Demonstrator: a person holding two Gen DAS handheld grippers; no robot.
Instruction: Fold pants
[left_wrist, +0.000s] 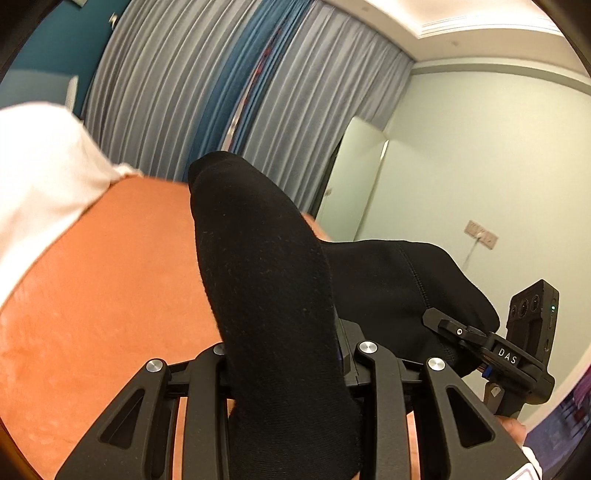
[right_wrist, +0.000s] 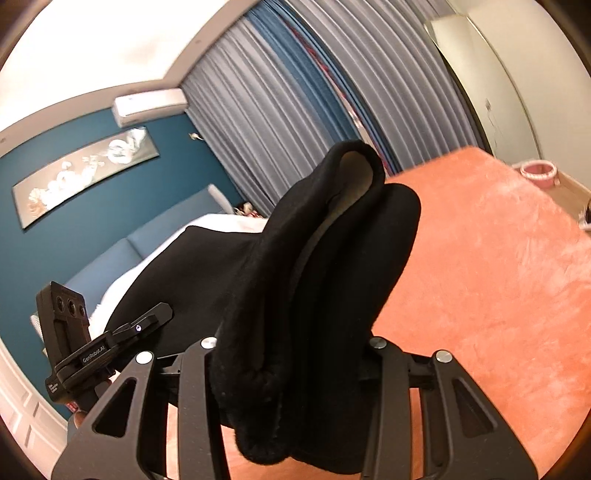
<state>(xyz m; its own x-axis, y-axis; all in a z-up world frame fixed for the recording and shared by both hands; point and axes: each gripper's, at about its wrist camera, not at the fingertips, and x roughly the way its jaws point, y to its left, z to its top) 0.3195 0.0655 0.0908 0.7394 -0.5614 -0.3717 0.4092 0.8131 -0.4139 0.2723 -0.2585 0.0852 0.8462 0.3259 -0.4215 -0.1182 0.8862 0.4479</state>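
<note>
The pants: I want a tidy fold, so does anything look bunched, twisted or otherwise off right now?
Nothing looks damaged. The black pants are lifted off the orange bedspread, bunched thickly in the left gripper and the right gripper, with pale lining showing at one fold, so no edges lie flat yet.
</note>
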